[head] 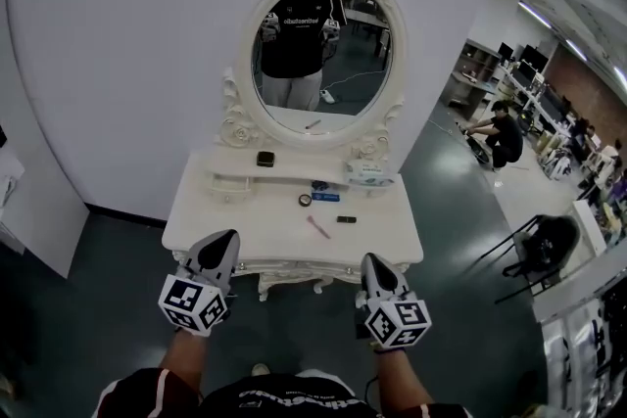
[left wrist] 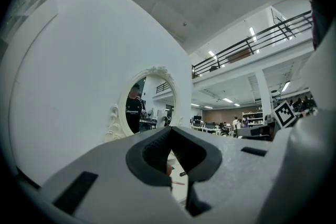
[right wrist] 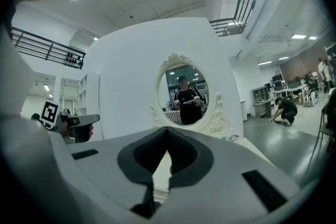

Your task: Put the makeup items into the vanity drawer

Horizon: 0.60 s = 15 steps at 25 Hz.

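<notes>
Lots of bare room on the left half of the vanity table (head: 211,215) top. In the way near the middle: a round pot (head: 306,200), a blue item (head: 326,195), a pink stick (head: 318,227) and a small dark item (head: 346,219), all close together. At the back, a raised shelf (head: 235,175) with a dark box (head: 265,159), then the big mirror (head: 323,49). Open floor (head: 451,210) on the right. Free gap between left gripper (head: 226,240) and right gripper (head: 372,261).

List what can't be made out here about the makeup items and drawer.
- Makeup items, e.g. pink stick: head view, too small to identify.
- Same items: in their own views the left gripper and right gripper block most of the tabletop.
- Drawer front: head view, foreshortened under the tabletop edge.
</notes>
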Motion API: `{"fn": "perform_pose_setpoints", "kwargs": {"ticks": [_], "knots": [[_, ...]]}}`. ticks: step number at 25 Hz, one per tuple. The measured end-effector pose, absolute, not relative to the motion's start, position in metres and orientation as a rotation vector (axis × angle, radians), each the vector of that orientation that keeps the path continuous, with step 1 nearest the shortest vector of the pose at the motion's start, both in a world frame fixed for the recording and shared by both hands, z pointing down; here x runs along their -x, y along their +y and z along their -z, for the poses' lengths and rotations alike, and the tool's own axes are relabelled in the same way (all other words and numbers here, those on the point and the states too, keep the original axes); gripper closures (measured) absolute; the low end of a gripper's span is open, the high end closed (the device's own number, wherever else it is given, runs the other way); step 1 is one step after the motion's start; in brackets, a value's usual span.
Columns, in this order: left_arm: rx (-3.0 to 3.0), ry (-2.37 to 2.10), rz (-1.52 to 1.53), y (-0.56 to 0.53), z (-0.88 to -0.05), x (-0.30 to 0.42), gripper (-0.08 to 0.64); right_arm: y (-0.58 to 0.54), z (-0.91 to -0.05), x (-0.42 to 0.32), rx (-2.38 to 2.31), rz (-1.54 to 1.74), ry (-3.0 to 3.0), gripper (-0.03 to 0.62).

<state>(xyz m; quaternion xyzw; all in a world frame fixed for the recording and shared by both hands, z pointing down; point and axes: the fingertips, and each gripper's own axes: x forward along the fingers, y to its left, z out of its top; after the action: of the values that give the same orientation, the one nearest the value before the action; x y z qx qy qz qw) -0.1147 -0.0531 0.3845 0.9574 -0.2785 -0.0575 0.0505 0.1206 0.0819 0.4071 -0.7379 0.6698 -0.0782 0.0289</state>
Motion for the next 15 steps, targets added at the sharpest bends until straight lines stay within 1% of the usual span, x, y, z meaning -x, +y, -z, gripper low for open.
{"fn": "perform_pose_setpoints", "kwargs": {"ticks": [9,15], "knots": [[-2.895,-0.896,0.155,-0.092,-0.393,0.082,0.557,0.038,-0.412,-0.157,2.248,0.230,2.099,0.589],[-2.904,-0.969,0.147,-0.123,-0.387,0.043,0.557,-0.006,-0.412,-0.199,2.183,0.223,2.151,0.589]]}}
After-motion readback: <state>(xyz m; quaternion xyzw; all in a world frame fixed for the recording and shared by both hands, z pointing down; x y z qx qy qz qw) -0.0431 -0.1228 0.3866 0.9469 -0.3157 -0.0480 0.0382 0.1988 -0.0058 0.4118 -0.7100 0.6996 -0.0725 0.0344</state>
